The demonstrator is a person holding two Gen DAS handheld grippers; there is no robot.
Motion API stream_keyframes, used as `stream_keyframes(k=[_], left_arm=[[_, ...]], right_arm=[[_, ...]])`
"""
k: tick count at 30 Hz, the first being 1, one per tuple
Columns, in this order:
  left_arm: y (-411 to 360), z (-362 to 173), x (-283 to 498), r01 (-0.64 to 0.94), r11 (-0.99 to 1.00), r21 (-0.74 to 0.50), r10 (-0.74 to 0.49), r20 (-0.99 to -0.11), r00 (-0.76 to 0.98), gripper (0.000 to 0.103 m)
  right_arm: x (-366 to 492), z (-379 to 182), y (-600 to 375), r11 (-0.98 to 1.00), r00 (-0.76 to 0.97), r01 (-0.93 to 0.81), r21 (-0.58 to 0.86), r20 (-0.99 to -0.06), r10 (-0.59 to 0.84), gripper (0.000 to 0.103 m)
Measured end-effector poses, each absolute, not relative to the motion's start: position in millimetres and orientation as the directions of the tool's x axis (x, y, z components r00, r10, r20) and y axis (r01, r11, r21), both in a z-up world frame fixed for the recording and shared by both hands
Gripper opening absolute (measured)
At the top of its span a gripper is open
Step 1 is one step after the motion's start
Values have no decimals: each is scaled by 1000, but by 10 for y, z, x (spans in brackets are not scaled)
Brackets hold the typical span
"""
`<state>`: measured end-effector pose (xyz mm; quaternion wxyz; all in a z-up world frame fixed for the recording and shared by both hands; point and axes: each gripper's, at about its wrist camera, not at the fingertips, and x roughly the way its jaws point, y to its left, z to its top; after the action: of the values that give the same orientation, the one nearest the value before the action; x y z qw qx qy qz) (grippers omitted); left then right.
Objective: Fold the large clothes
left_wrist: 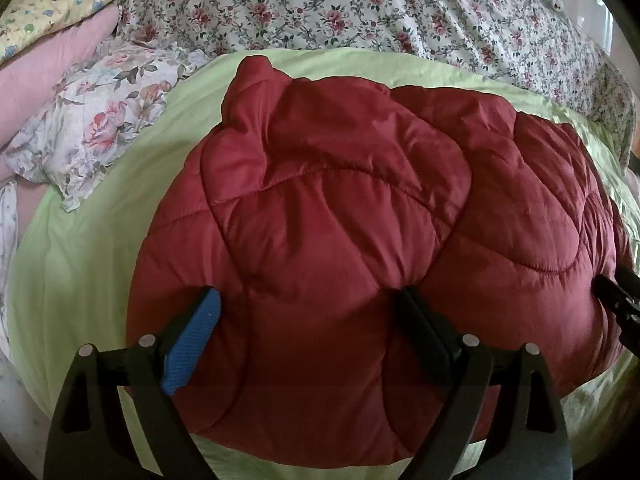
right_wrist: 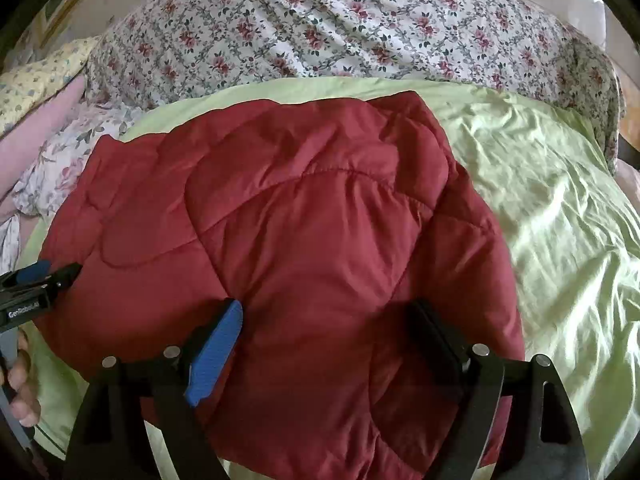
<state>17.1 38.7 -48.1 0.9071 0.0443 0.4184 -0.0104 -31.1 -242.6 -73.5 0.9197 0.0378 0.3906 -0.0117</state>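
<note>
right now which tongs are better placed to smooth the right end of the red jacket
Right. The right tongs hang open over the red jacket beside its right edge; the left tongs sit nearer its left end.

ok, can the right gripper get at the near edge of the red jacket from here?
Probably yes. The right gripper hangs with its jaws wide open over the near part of the red jacket, nothing lying between them; the left gripper sits off to the side, clear of it.
</note>
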Motion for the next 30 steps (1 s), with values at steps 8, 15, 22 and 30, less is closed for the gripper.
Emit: stream_keyframes(k=[8,15,22,30], left_arm=[[400,-444,129,50,997,53,7,-757,653,92],[311,-291,36,116,993,-2,-80,-737,671,91],[215,-453,283,110,993,31,-46,-771,635,95],[224,-544,430,128,991,32,-57,-774,631,103]], right_arm=[[-316,-752,-2429,997,700,53,59,-714,5,86],[-312,-766,-2403,997,702,59,52,-712,-4,86],[-418,-492,-2227,997,747,28,76,-665,30,86],[24,-784,-2245,998,677,54,32,-736,-13,91]])
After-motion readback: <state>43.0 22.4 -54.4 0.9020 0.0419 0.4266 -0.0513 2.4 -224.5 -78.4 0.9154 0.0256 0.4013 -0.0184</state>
